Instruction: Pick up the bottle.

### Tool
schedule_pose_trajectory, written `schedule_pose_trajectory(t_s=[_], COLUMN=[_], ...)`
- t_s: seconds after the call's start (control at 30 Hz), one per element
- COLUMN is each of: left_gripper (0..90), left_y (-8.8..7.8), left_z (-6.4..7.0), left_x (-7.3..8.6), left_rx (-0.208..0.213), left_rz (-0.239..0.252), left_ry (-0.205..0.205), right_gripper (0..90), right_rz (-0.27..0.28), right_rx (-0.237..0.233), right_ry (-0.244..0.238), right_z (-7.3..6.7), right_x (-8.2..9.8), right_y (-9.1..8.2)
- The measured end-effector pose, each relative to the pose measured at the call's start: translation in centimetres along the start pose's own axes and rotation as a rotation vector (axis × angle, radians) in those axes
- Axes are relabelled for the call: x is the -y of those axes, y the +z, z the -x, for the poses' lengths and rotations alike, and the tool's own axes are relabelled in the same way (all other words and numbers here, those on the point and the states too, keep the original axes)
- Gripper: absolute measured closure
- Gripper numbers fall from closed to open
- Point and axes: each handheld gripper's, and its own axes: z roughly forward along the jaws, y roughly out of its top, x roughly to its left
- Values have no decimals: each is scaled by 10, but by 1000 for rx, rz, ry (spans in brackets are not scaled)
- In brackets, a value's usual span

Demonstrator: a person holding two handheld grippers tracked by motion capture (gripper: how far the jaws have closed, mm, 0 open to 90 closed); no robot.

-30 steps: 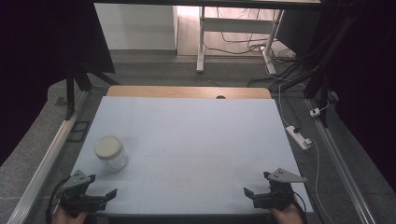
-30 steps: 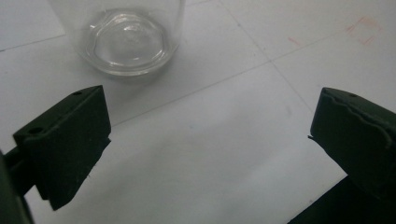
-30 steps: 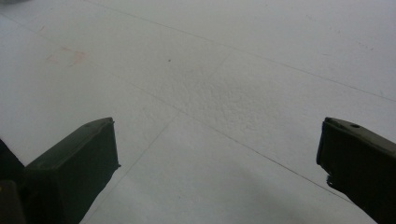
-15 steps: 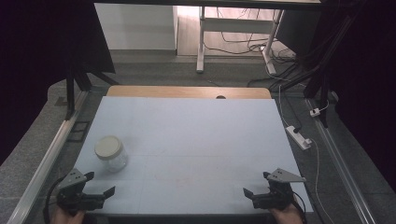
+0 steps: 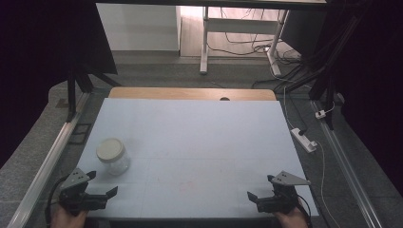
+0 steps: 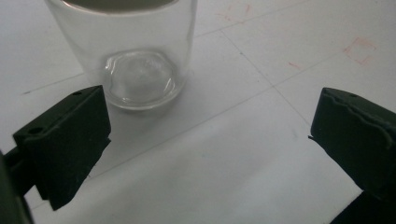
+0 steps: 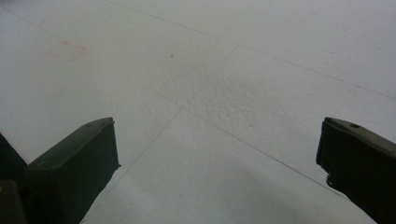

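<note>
A clear glass jar [image 5: 113, 156] with a pale lid stands upright on the left side of the white table [image 5: 190, 142]. My left gripper [image 5: 102, 184] sits at the near left corner, open, with the jar just ahead of its jaws. In the left gripper view the jar [image 6: 133, 51] stands past the left jaw, apart from it, and the left gripper [image 6: 210, 116] holds nothing. My right gripper [image 5: 261, 188] rests at the near right edge, open and empty. In the right gripper view the right gripper [image 7: 217, 140] spans bare table surface.
A wooden strip [image 5: 190, 93] borders the table's far edge. A white power strip [image 5: 304, 139] lies on the floor to the right. Metal rails [image 5: 52, 156] run along both sides. Faint red marks [image 5: 185, 185] sit on the table near the front middle.
My left gripper has shifted slightly right and forward along the near edge, toward the jar. The right gripper and the jar have stayed put.
</note>
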Motion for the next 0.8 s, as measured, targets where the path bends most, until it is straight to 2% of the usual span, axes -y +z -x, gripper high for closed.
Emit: schedule_pose_trajectory(t_s=[0.17, 0.27, 0.33, 0.8], left_gripper=[0, 0, 3, 4], left_y=[4, 6, 6, 15], left_z=[-4, -8, -11, -21], left_x=[-2, -1, 0, -6], left_rx=[-1, 26, 33, -45], left_rz=[23, 50, 58, 78], left_ry=[21, 30, 19, -19], right_gripper=[0, 0, 0, 0], right_rz=[-3, -3, -3, -18], right_rx=[0, 0, 0, 3], right_ry=[-1, -3, -4, -18], right_z=[0, 0, 0, -2], right_x=[0, 0, 0, -1], right_y=[0, 0, 0, 1])
